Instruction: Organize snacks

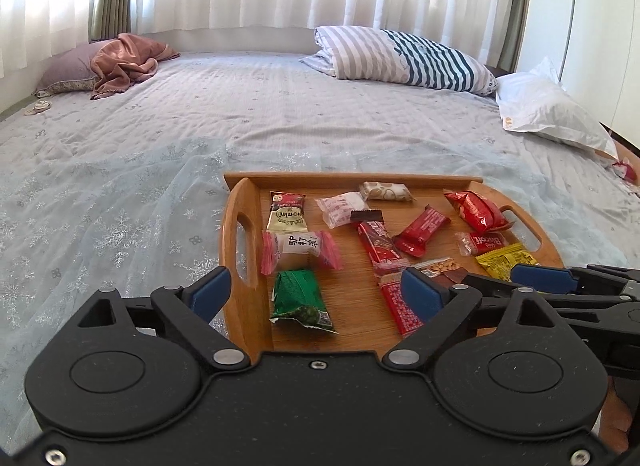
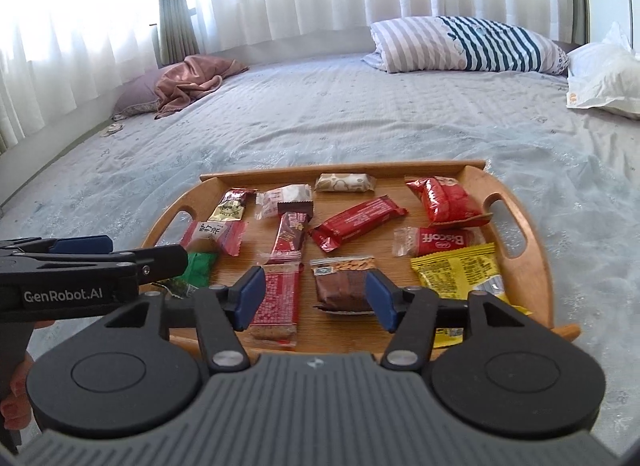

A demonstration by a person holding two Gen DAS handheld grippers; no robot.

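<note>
A wooden tray lies on the bed and holds several snack packs. My left gripper is open and empty over the tray's near left part, with a green pack between its fingers. My right gripper is open and empty over the tray's near edge, with a brown nut bar pack between its fingers and a red bar by its left finger. A yellow pack, a Biscoff pack and a red bag lie on the right.
The tray sits on a pale blue bedspread. A striped pillow, a white bag and a pink cloth on a pillow lie at the far side, under white curtains. The left gripper's side shows in the right wrist view.
</note>
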